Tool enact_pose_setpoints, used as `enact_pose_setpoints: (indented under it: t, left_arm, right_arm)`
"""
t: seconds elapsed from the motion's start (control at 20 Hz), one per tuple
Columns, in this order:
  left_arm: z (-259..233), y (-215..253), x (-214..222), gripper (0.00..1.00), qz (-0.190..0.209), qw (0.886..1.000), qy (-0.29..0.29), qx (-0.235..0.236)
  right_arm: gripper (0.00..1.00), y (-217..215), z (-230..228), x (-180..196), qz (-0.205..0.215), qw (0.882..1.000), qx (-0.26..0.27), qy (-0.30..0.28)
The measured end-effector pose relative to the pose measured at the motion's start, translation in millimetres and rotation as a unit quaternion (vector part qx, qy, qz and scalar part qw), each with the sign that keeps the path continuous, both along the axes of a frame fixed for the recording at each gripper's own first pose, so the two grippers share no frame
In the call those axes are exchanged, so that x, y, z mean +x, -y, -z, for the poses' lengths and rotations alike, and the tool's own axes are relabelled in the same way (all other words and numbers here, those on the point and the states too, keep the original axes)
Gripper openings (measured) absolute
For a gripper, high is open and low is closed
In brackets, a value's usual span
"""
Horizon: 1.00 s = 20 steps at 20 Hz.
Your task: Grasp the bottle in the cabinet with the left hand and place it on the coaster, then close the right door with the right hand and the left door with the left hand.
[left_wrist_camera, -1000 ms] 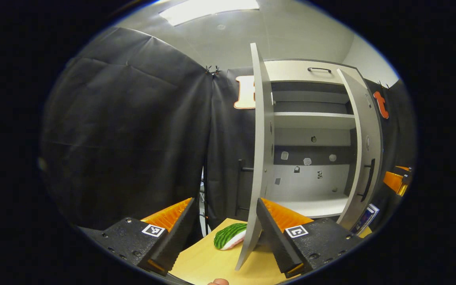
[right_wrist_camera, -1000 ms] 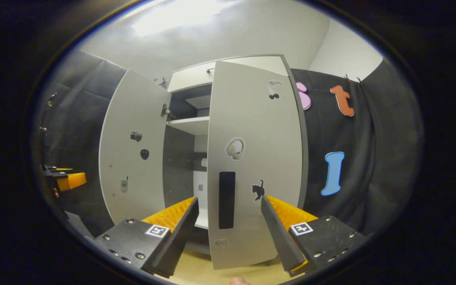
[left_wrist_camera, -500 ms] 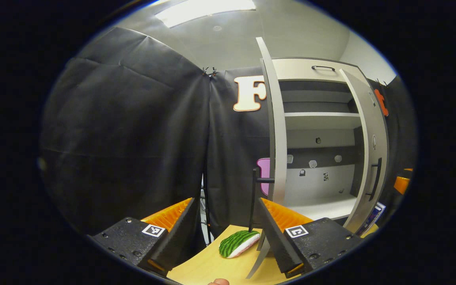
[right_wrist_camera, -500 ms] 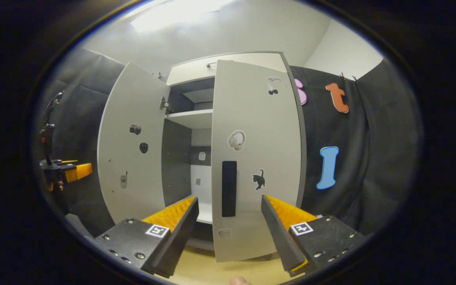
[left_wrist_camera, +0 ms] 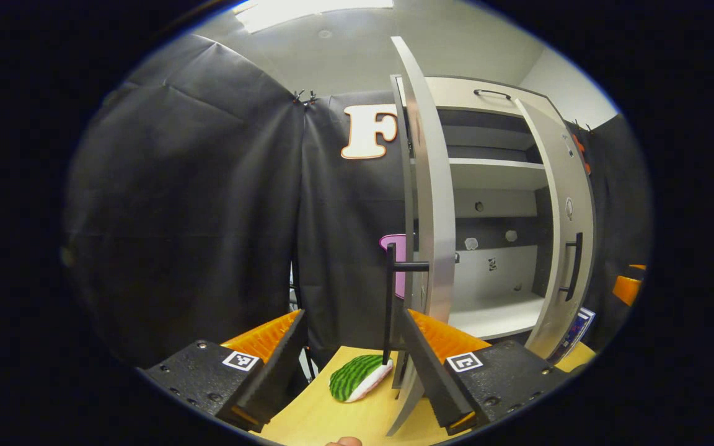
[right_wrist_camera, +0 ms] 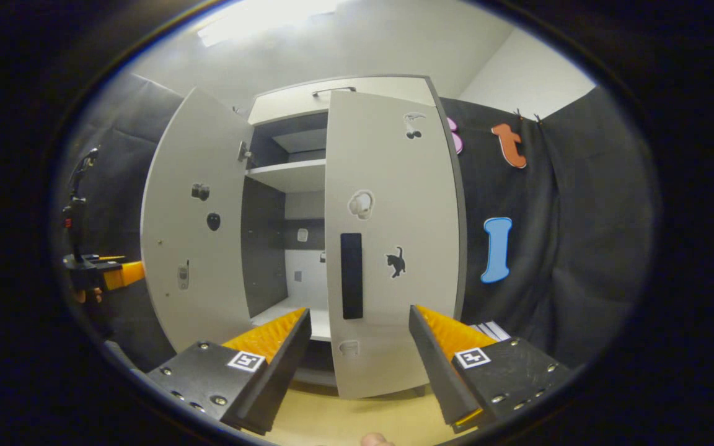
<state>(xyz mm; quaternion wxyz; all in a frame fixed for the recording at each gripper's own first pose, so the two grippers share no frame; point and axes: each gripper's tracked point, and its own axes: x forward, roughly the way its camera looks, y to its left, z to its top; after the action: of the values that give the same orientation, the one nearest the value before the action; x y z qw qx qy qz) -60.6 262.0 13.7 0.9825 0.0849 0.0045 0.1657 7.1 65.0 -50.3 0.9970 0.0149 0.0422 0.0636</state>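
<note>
Right gripper view has our empty right gripper [right_wrist_camera: 357, 347], fingers apart, facing the grey cabinet's half-shut right door [right_wrist_camera: 391, 248] at 12 o'clock; we should press flat beside its black handle [right_wrist_camera: 351, 275]. Our left gripper [left_wrist_camera: 354, 356], also apart and empty, waits by the left door [left_wrist_camera: 428, 204]; we cannot see the bottle.

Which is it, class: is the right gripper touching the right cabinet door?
Cannot tell. In the right gripper view the right gripper has open fingers either side of the right door, but depth is unclear.

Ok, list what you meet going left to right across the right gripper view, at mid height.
Left gripper → left door → open cabinet interior → right door with its black handle → black cloth wall.
</note>
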Motion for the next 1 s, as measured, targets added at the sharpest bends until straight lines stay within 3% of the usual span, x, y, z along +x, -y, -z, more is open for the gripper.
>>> enact_pose_setpoints:
  t: [0.05, 0.15, 0.2, 0.35, 0.4, 0.65, 1.0]
  left_arm:
    - [-1, 2, 1, 0.89, 0.01, 1.0, -0.002, 0.004]
    - [-3, 7, 3, 0.93, 0.029, 1.0, -0.005, 0.005]
    - [-2, 8, 1, 0.86, 0.035, 0.999, -0.005, 0.004]
    - [-2, 9, 2, 0.96, 0.043, 0.999, -0.004, 0.0]
    - [-2, 12, 2, 0.9, 0.047, 0.999, -0.005, 0.0]
    - [4, 44, 5, 0.9, 0.089, 0.996, -0.005, -0.008]
    - [10, 72, 17, 0.9, 0.113, 0.994, -0.005, -0.014]
  right_arm:
    - [0.95, 0, 1, -1, 0.003, 1.0, 0.002, -0.001]
    - [0.96, -1, 3, -2, 0.004, 1.0, 0.008, -0.003]
    - [0.95, -2, 4, -3, 0.003, 1.0, 0.011, -0.005]
    - [0.96, -2, 2, -4, 0.001, 1.0, 0.012, -0.004]
    - [0.96, 0, 2, -4, 0.002, 1.0, 0.01, -0.002]
    - [0.96, 6, 0, -4, 0.005, 1.0, 0.009, -0.002]
    - [0.96, 36, 1, -8, 0.027, 1.0, -0.004, -0.007]
